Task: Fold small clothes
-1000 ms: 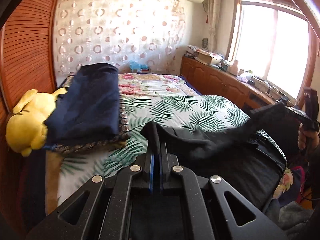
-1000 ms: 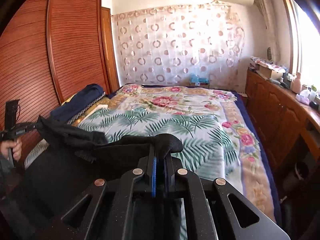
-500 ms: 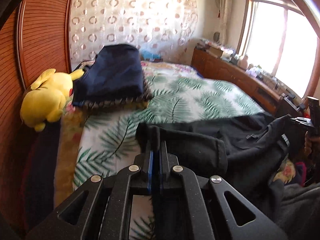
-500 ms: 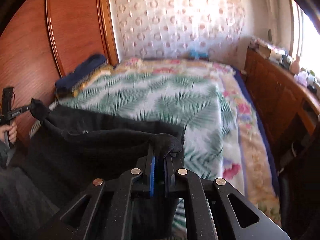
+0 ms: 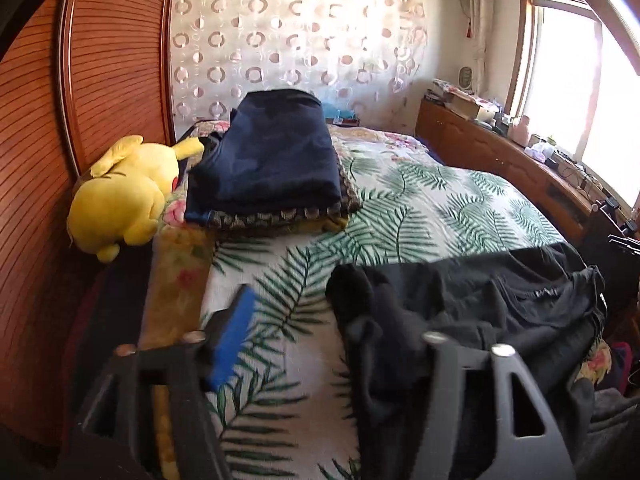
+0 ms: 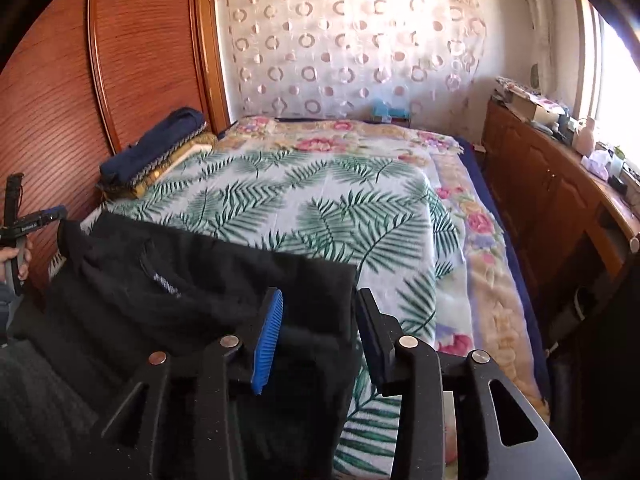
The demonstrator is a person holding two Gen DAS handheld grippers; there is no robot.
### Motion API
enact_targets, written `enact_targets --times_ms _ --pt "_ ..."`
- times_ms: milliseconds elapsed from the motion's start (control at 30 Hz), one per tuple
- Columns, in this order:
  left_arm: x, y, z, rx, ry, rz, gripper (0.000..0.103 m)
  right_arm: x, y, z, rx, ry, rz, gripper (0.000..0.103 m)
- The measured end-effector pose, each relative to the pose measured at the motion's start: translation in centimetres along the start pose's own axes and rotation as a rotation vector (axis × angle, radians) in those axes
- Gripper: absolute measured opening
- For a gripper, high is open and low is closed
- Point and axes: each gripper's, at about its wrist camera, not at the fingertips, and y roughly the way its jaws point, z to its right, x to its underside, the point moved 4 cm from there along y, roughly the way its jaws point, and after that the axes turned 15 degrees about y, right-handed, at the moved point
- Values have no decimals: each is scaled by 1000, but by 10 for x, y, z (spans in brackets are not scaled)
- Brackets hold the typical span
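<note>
Your left hand-held gripper (image 5: pixel 320 344) is spread wide and released, its blue-padded finger (image 5: pixel 232 344) over the palm-leaf bedspread (image 5: pixel 420 208), the other finger hidden under cloth. Your right hand-held gripper (image 6: pixel 318 336) is likewise released, with the fabric lying between its parted fingers. The black garment (image 6: pixel 192 280) lies rumpled along the near edge of the bed. Folded navy clothes (image 5: pixel 268 160) sit stacked at the far left edge, just beside a yellow plush toy (image 5: pixel 124 192).

black gripper (image 6: pixel 318 336) frames, silver screws, blue ribbed pads (image 6: pixel 267 346).
</note>
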Motion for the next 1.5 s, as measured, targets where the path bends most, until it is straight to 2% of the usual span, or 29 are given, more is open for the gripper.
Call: enact_targets --times_ms 33,200,467,567,667,733,833,1000,1067,1300,1500 --pt "-4 2 0 -13 0 -1 81 -1 -3 2 5 -2 8 43" --pt "-30 19 -1 1 -8 8 81 -7 6 10 11 25 14 49" --pt "-60 60 20 55 51 -40 81 -5 83 18 23 28 -117 51" --pt "-57 74 23 86 41 -80 81 -7 97 16 15 29 -148 51" --pt "-49 82 24 86 43 -113 81 -9 106 15 3 29 -162 52" --pt "-41 86 23 93 32 -135 81 -9 108 15 -5 29 -173 59" --pt "-30 93 22 109 14 -165 81 -7 118 15 0 22 -191 60" --pt "-19 100 28 133 22 -195 71 -2 127 17 26 8 -216 60" --pt "-15 102 31 139 32 -209 66 -3 128 17 23 13 -213 61" --pt "-7 106 35 137 39 -230 66 0 132 19 20 4 -175 69" --pt "-5 105 38 118 63 -229 66 3 132 20 13 1 -166 70"
